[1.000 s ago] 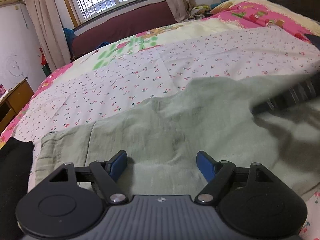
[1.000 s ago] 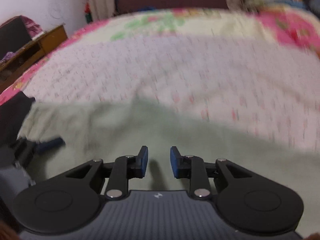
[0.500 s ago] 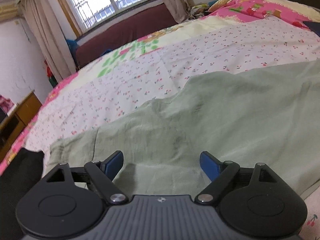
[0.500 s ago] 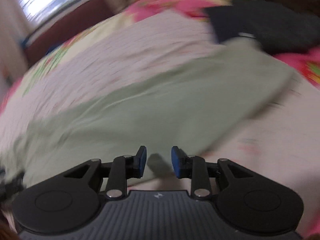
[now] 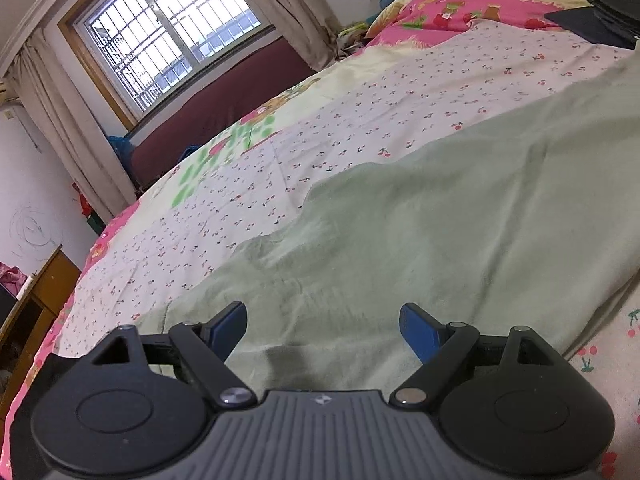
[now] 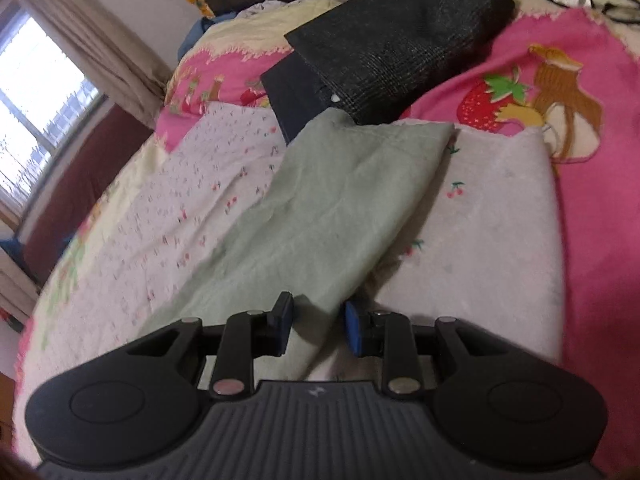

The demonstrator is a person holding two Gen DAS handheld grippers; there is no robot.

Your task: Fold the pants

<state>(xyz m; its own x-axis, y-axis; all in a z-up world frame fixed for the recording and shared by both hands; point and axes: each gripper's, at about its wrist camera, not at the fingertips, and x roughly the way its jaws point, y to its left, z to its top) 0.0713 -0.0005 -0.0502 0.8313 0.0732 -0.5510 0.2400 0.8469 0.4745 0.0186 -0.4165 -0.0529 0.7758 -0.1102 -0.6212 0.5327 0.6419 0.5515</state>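
**Pants flat, both claws empty**

Pale green pants [image 5: 420, 240] spread lengthwise across bed [image 5: 360, 92], leg end [image 6: 360, 168] pointing toward dark clothes [image 6: 392, 40] near headboard corner. Left gripper [image 5: 322, 326] spread wide above cloth; right gripper [image 6: 316, 324] narrowly parted, nearer leg end.

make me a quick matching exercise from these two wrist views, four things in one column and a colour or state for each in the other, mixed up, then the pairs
Things:
1. pants
2. left gripper
3. dark knit garment
4. right gripper

States:
A. lies at the far end of the bed, beyond the pants' end
B. jaws spread wide, nothing between them
C. pale green, spread flat on the bedsheet
D. jaws narrowly apart over the cloth's near edge, not clamped

Pairs: 1-C, 2-B, 3-A, 4-D
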